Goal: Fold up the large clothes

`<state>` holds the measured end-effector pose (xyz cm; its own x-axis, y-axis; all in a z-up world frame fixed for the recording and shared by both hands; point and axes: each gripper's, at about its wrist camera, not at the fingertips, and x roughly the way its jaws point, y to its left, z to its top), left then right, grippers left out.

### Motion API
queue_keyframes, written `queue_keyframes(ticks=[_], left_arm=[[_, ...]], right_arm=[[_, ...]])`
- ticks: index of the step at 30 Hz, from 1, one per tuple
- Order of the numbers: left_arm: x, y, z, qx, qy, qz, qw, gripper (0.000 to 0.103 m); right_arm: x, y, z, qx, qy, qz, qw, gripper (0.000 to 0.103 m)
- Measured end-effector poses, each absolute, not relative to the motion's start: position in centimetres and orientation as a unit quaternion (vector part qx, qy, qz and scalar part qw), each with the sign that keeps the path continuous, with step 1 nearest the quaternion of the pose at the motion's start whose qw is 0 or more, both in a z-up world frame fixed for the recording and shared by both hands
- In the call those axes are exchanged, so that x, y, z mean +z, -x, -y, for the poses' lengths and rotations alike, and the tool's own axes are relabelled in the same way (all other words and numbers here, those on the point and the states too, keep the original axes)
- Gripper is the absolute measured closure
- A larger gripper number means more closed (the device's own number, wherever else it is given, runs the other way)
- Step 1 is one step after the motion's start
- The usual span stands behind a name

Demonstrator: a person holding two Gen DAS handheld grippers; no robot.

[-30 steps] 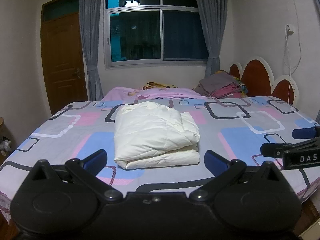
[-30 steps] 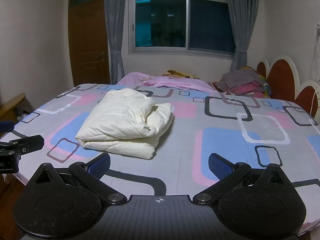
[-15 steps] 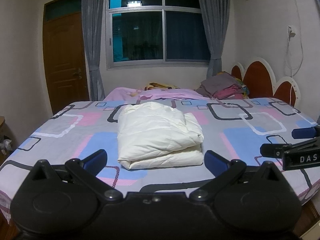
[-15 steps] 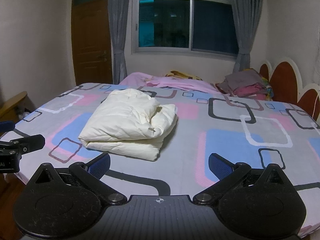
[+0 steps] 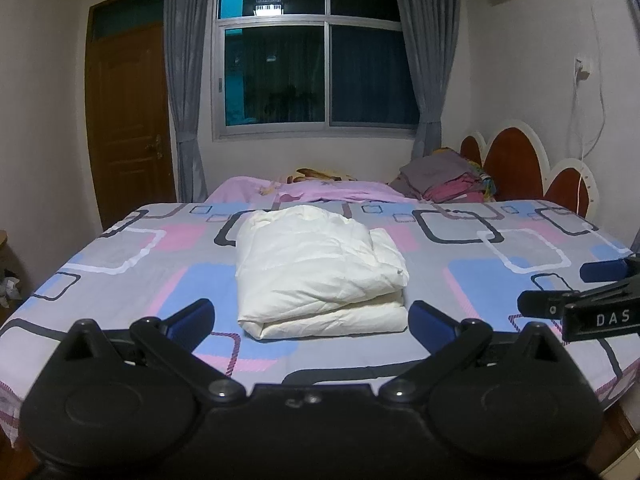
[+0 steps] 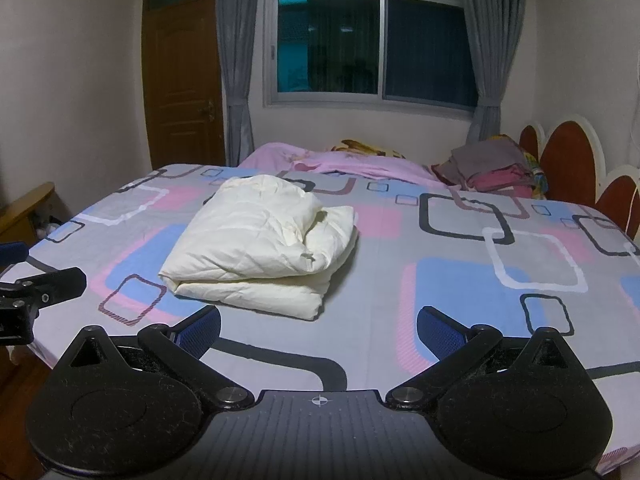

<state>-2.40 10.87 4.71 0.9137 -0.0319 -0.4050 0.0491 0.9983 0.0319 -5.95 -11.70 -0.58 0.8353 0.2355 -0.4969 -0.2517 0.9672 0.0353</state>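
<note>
A cream padded garment [image 5: 320, 272] lies folded into a thick bundle on the bed [image 5: 120, 280]; it also shows in the right wrist view [image 6: 260, 244]. My left gripper [image 5: 310, 320] is open and empty, held just in front of the bundle's near edge. My right gripper [image 6: 318, 328] is open and empty, in front of the bundle and to its right. The right gripper shows at the right edge of the left wrist view [image 5: 588, 304], and the left gripper at the left edge of the right wrist view [image 6: 36, 284].
The bed has a grey sheet with pink and blue squares [image 6: 480, 264]. A pink blanket [image 5: 320, 192] and a pile of folded clothes [image 5: 448, 176] lie at the far side by the red headboard [image 5: 516, 164]. A wooden door [image 5: 128, 120] and a window [image 5: 316, 60] are behind.
Both grippers have drifted a little, so the bundle sits slightly further right in each view. The bundle itself has not moved, and both grippers stay open.
</note>
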Motion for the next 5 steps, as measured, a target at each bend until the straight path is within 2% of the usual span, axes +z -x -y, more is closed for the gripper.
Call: queue_keyframes(ticks=[5], left_arm=[[4.54, 2.53, -11.5, -0.023, -0.014, -0.208, 0.978, 0.0]], right_arm=[[-0.64, 5.89, 11.23, 0.13, 0.017, -0.255, 0.958, 0.0]])
